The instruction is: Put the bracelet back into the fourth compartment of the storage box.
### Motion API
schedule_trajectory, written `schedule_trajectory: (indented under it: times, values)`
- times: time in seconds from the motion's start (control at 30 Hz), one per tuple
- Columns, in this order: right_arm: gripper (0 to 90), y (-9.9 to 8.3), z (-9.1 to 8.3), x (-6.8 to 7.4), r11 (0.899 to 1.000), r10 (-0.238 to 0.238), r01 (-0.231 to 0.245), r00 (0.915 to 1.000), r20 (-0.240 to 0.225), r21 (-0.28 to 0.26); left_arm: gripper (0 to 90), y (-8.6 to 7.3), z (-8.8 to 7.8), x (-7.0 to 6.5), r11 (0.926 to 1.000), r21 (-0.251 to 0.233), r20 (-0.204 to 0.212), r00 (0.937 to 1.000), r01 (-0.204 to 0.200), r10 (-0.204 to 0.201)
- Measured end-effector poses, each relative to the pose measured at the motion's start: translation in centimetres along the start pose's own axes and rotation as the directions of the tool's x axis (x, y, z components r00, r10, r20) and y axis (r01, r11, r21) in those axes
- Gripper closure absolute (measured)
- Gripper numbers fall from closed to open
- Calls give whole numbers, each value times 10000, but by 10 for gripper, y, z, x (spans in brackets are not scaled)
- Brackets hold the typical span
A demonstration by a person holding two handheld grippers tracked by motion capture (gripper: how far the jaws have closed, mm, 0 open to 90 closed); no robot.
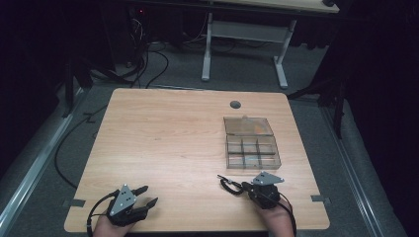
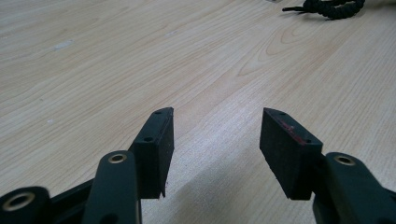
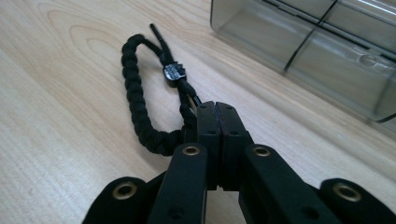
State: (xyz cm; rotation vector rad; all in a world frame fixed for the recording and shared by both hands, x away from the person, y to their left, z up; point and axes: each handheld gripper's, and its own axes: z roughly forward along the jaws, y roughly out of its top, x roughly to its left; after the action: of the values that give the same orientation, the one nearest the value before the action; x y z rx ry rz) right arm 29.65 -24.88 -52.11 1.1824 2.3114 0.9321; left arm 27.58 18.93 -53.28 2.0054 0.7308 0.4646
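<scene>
A person's two hands come in at the bottom edge of the high view, each carrying a pair of tongs over a pale wooden worktop (image 1: 163, 143). The right tongs (image 1: 243, 187) sit low and right of centre in that frame, and from where I stand the black braided bracelet (image 1: 228, 184) lies just to their left, touching the tips. In the right gripper view the right tongs (image 3: 217, 108) are clenched, the two pads pressed flat together, and the bracelet (image 3: 140, 112) loops away toward the upper left of that frame, its thin cord running in under the tip of the pads; whether the cord is truly pinched or only lies against the tip I cannot tell. A small dark bead sits on the cord near the centre of that frame. The clear plastic box (image 1: 252, 148), divided into small compartments with its lid swung open behind it, stands right of centre in the high view, just above the right tongs; in the right gripper view its wall (image 3: 299, 42) fills the upper right corner, near the bracelet but apart from it. The left tongs (image 1: 146, 195) rest at the lower left of the high view, well apart from the bracelet. In the left gripper view they (image 2: 217, 135) are released, jaws standing wide with bare wood between them, and the bracelet (image 2: 334, 8) shows at the top right edge.
</scene>
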Motion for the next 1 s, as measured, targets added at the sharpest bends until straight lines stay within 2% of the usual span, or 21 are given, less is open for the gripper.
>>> schedule_trajectory:
  times: [0.33,0.47,0.7,0.77,0.83,0.93,1.0]
  values:
    - [895,-3,-4,9,9999,-109,108,9996,-267,-14,454,0,0,0,10000,16,-38,10000,-26,26]
    - [891,-2,-6,6,9997,146,-150,9997,-214,-173,455,0,0,-1,10000,43,-71,10000,-64,65]
    - [874,3,-3,-1,9983,577,-576,9983,-69,115,457,0,0,-1,10000,8,-19,10000,-34,34]
    - [875,6,-3,-3,9970,717,-717,9974,11,288,457,0,0,0,10000,-30,11,10000,-12,12]
    - [873,11,-3,-4,9948,716,-726,9973,153,720,457,0,-1,0,10000,-82,71,10000,-13,13]
    - [874,15,-6,-6,9915,881,-897,9959,211,938,457,-1,-1,1,9999,-135,88,9999,75,-74]
    - [878,19,-7,-7,9901,830,-858,9961,300,1113,457,-1,-2,2,9997,-190,106,9998,182,-180]
